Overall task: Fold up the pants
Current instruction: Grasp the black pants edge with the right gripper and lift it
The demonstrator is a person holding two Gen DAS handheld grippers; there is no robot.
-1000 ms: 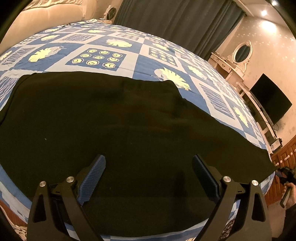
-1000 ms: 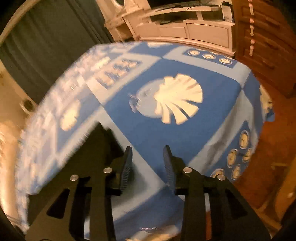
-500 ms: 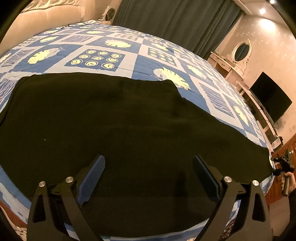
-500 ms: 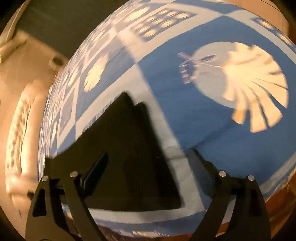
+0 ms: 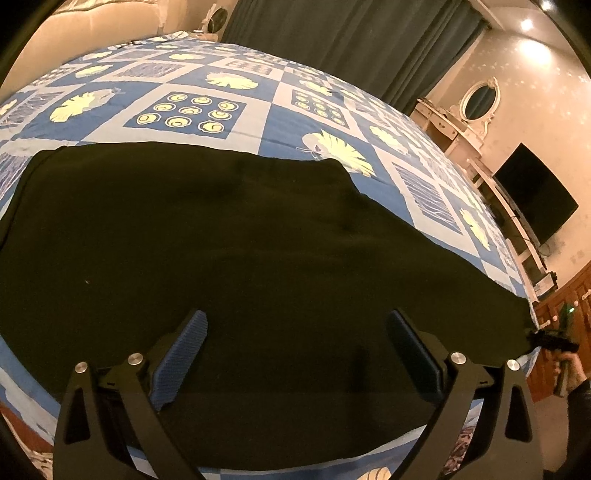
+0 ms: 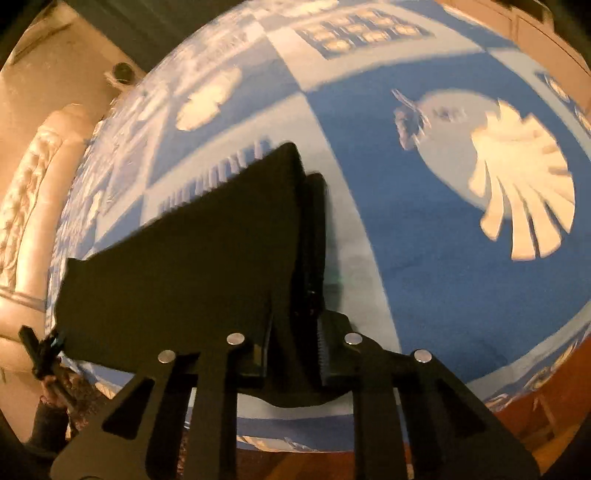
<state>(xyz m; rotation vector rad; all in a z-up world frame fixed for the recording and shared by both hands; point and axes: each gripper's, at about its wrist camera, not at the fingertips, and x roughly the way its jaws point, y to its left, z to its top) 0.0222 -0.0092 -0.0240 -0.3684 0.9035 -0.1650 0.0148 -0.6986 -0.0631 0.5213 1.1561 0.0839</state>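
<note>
Black pants (image 5: 221,240) lie spread flat on a bed with a blue and white patterned sheet (image 5: 192,110). My left gripper (image 5: 295,354) is open and empty, hovering over the near edge of the pants. My right gripper (image 6: 295,332) is shut on the leg-end hem of the pants (image 6: 184,266). It also shows far right in the left wrist view (image 5: 550,341), at the tip of the pant leg. The left gripper shows small at the left edge of the right wrist view (image 6: 40,350).
A padded headboard (image 5: 74,29) and dark curtains (image 5: 351,44) stand behind the bed. A white dresser with an oval mirror (image 5: 476,107), a TV (image 5: 535,199) and wooden cabinets (image 5: 569,302) are to the right. The bed edge is close below both grippers.
My right gripper swung from open over the sheet to the pant leg end and closed on the hem. The left gripper barely moved.
</note>
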